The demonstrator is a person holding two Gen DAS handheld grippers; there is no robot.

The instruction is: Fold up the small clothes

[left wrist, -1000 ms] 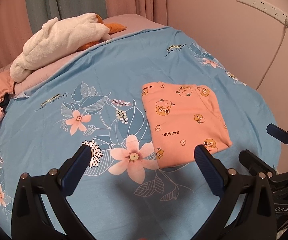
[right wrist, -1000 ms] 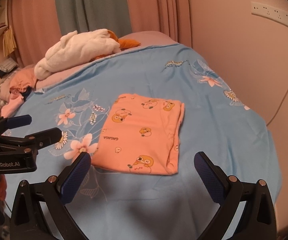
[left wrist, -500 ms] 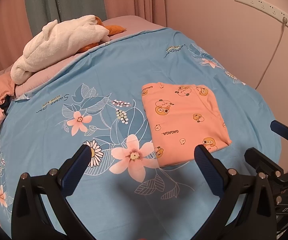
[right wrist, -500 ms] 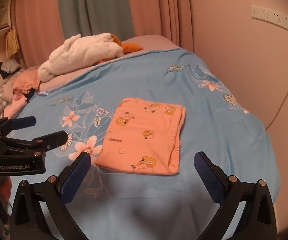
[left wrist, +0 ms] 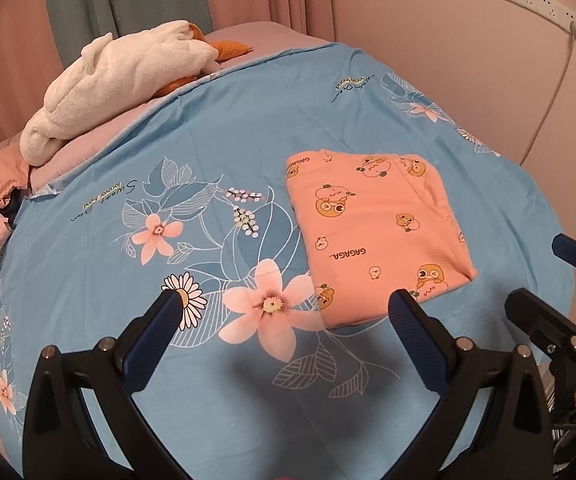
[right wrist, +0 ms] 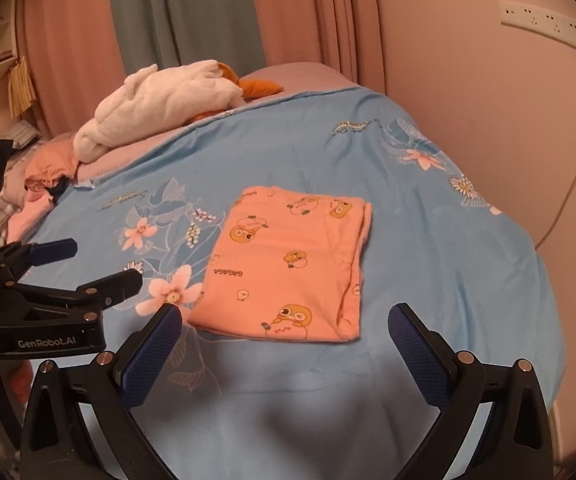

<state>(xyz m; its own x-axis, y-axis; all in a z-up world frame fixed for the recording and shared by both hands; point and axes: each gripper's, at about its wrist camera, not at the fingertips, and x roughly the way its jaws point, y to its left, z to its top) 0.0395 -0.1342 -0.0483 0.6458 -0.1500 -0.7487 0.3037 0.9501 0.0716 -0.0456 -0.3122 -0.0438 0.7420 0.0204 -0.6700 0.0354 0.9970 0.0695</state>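
Folded peach cartoon-print garment [left wrist: 375, 236] laid flat on blue floral bedsheet [left wrist: 228, 128]. Left gripper [left wrist: 284, 312] and right gripper [right wrist: 286, 318] held spread wide above, nothing grasped.

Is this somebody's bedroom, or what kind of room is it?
Most likely a bedroom. A blue flowered bedsheet covers what looks like a bed, curtains hang behind it, and a white fluffy blanket is bundled at the far end. A folded orange garment lies on the sheet.

Orange cartoon-print garment [left wrist: 375, 236] on a blue floral sheet [left wrist: 216, 136]
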